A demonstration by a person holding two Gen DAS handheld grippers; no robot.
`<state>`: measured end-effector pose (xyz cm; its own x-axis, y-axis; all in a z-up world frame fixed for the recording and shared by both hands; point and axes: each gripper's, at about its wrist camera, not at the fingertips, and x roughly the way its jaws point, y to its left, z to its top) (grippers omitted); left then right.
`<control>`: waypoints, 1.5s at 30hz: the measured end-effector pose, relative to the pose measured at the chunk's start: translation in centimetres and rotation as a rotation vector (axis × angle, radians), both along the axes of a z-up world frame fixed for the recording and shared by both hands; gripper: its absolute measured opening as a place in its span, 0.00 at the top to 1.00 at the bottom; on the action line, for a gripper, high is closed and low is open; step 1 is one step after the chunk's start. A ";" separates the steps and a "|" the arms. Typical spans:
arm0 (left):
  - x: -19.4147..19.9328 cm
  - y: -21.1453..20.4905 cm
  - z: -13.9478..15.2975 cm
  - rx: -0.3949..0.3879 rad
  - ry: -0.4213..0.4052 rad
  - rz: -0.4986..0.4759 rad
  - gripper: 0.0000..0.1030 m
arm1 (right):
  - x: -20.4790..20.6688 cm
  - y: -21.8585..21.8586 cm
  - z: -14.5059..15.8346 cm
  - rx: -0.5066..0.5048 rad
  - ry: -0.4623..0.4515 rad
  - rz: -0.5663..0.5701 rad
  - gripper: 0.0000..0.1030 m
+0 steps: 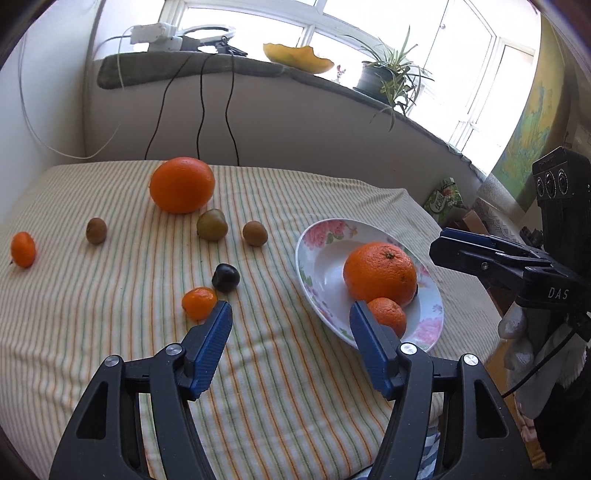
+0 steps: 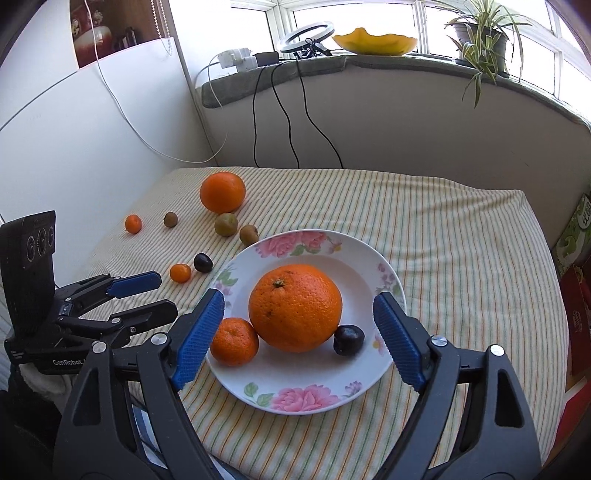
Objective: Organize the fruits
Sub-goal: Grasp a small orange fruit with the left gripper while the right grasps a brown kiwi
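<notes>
Where cables (image 2: 280, 122) hang, potted plant (image 2: 480, 33)

bright daylight | blown-out window (image 1: 369, 33) | fisheye-bent edges | sharp focus

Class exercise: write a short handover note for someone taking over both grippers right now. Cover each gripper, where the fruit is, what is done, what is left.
Left gripper: jaws open, empty, near a small mandarin on the cloth.
Right gripper: jaws open, empty, over the plate.
Done: big orange, mandarin and dark plum in the plate.
Left: seven fruits on the striped cloth, including the far orange and another dark plum.
</notes>
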<state>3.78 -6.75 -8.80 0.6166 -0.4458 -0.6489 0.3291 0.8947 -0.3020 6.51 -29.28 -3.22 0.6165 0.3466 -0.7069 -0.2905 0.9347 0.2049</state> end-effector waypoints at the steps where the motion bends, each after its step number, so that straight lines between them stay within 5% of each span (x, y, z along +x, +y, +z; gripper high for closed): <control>1: 0.1 0.5 -0.1 -0.002 0.003 0.009 0.36 | 0.3 0.4 0.3 0.004 0.000 0.017 0.17; 11: 1.1 3.4 -0.9 0.004 0.017 0.070 0.44 | 5.7 5.1 0.5 -0.009 0.070 0.149 0.27; 19: 2.3 3.6 -1.8 0.007 0.042 0.062 0.55 | 10.8 7.6 -1.3 -0.005 0.225 0.191 0.49; 28: 3.6 3.4 -3.1 0.025 0.072 0.053 0.61 | 15.5 9.9 -4.6 -0.023 0.392 0.189 0.62; 45: 5.0 2.4 -4.4 0.073 0.095 0.045 0.70 | 17.7 13.4 -7.6 -0.177 0.442 0.195 0.68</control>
